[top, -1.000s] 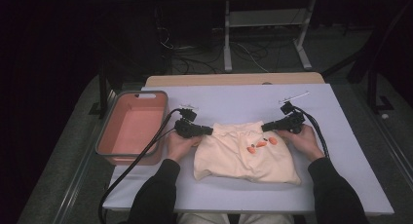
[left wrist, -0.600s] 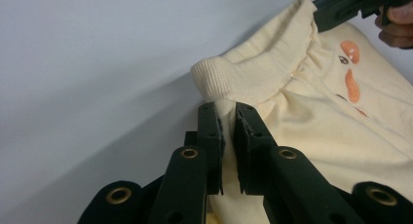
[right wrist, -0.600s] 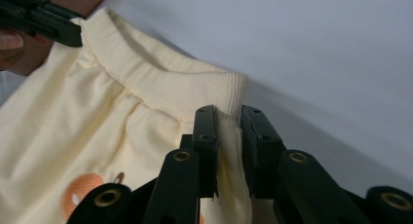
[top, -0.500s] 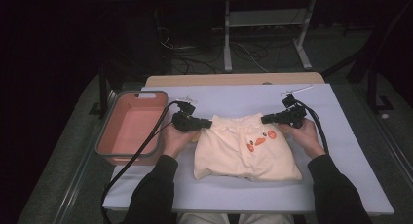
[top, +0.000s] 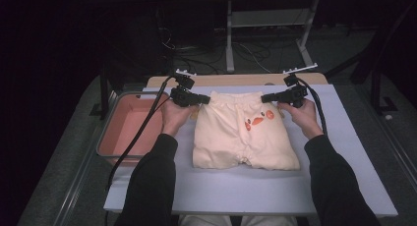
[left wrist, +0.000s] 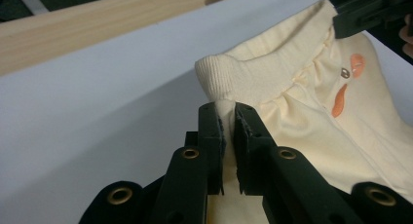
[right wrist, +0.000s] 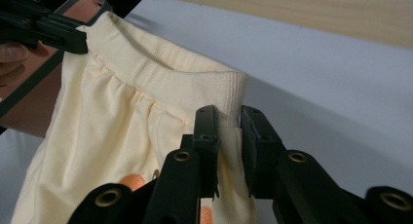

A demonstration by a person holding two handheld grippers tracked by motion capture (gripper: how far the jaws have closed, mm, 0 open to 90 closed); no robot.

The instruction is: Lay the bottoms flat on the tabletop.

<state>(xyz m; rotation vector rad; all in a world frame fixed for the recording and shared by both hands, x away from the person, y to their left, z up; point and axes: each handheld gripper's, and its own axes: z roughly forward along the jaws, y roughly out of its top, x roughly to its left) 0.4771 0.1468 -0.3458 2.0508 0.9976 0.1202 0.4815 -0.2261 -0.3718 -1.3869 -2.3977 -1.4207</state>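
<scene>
Cream-coloured child's shorts [top: 236, 135] with orange carrot prints [top: 257, 120] are lifted by the waistband, the legs still resting on the white table [top: 344, 152]. My left gripper [top: 207, 99] is shut on the waistband's left corner [left wrist: 226, 107]. At the other corner [right wrist: 229, 119] my right gripper [top: 264, 98] is shut on the ribbed band too. In the left gripper view my own gripper [left wrist: 228, 118] pinches the fabric between its jaws, and the other gripper's jaws hold the far corner. The right gripper view shows its gripper [right wrist: 229, 121] clamped on the band the same way.
A pink tray [top: 129, 125] sits at the table's left edge, beside my left forearm. A wooden strip [top: 236, 80] runs along the table's far edge. Black cables trail from both grippers, the left one across the tray. Dark floor and a metal frame lie beyond.
Both grippers have risen and moved away from me, pulling the waistband up and stretching the shorts out; the carrot print has shifted with the fabric.
</scene>
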